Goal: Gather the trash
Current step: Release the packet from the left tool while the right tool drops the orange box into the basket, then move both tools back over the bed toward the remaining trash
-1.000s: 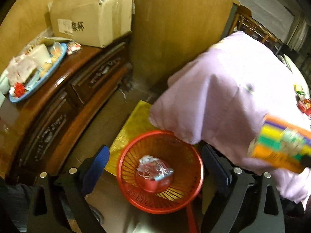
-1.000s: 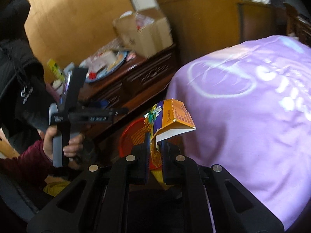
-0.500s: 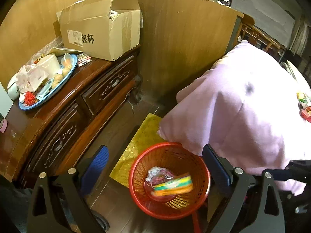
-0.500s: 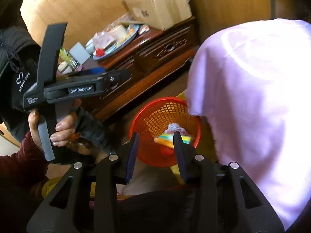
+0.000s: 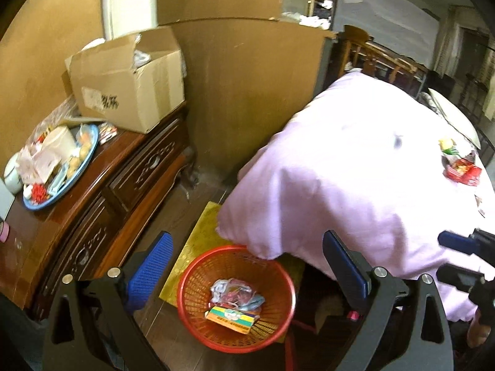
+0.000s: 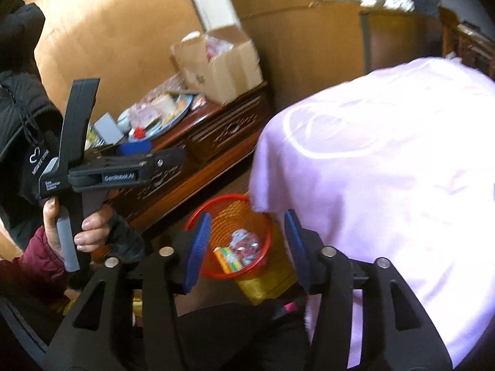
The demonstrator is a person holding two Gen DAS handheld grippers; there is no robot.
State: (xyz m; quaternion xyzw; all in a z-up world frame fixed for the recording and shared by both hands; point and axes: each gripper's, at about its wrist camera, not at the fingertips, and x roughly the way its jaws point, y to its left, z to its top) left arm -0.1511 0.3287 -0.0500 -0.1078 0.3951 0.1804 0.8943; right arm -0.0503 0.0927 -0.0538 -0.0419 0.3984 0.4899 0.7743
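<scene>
A red mesh basket [image 5: 198, 266] [image 6: 198, 216] stands on the floor beside the bed. In it lie a yellow and orange carton [image 5: 232, 320] [image 6: 228, 259] and a crumpled plastic wrapper [image 5: 235, 290]. My left gripper [image 5: 247, 266] is open and empty above the basket. My right gripper [image 6: 246, 241] is open and empty, also above the basket. More wrappers [image 5: 459, 164] lie on the far right of the pink bedcover [image 5: 355, 179].
A dark wooden dresser [image 5: 102, 191] at the left carries a blue tray of clutter [image 5: 55, 164] and a cardboard box [image 5: 126, 80]. A yellow mat [image 5: 198, 235] lies under the basket. A brown board [image 5: 253, 86] stands behind.
My right gripper let go of the carton, which fell into the basket, and its jaws have spread wider. Both views have pulled back and up a little.
</scene>
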